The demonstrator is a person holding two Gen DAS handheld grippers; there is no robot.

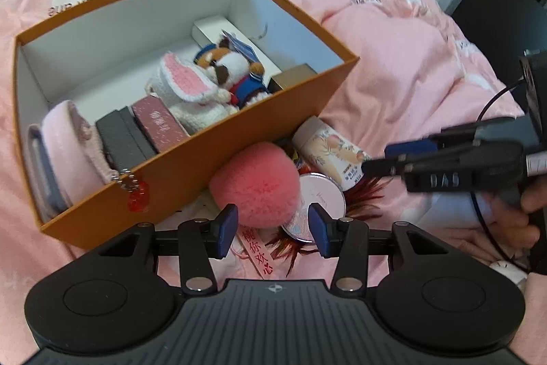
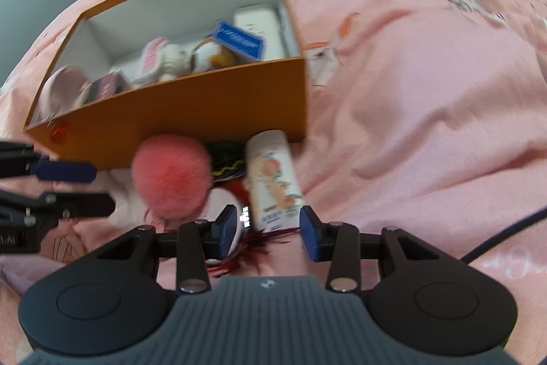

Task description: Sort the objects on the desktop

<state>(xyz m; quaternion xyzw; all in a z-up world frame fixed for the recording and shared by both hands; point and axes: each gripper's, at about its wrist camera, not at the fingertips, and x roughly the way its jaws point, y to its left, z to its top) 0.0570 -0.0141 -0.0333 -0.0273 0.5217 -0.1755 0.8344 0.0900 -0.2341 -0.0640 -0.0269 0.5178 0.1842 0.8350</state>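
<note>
Pompom [image 1: 258, 183] between left fingers [image 1: 228, 226], bottle [image 2: 273, 177] between right fingers [image 2: 309, 233]; both apart, ungripped.

A fluffy pink pom-pom [image 1: 256, 183], round pink tin [image 1: 319, 197] and peach-printed bottle [image 1: 328, 149] lie clustered against the orange box [image 1: 191, 166].

fluffy pompom [image 1: 256, 183]; matt cardboard box [image 1: 239, 129]; glossy tin [image 1: 323, 197].

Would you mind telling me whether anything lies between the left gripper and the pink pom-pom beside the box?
Nothing visible does. The left gripper is open, and the pink pom-pom lies just ahead of its fingertips, in front of the orange box, with no object in the gap.
</note>
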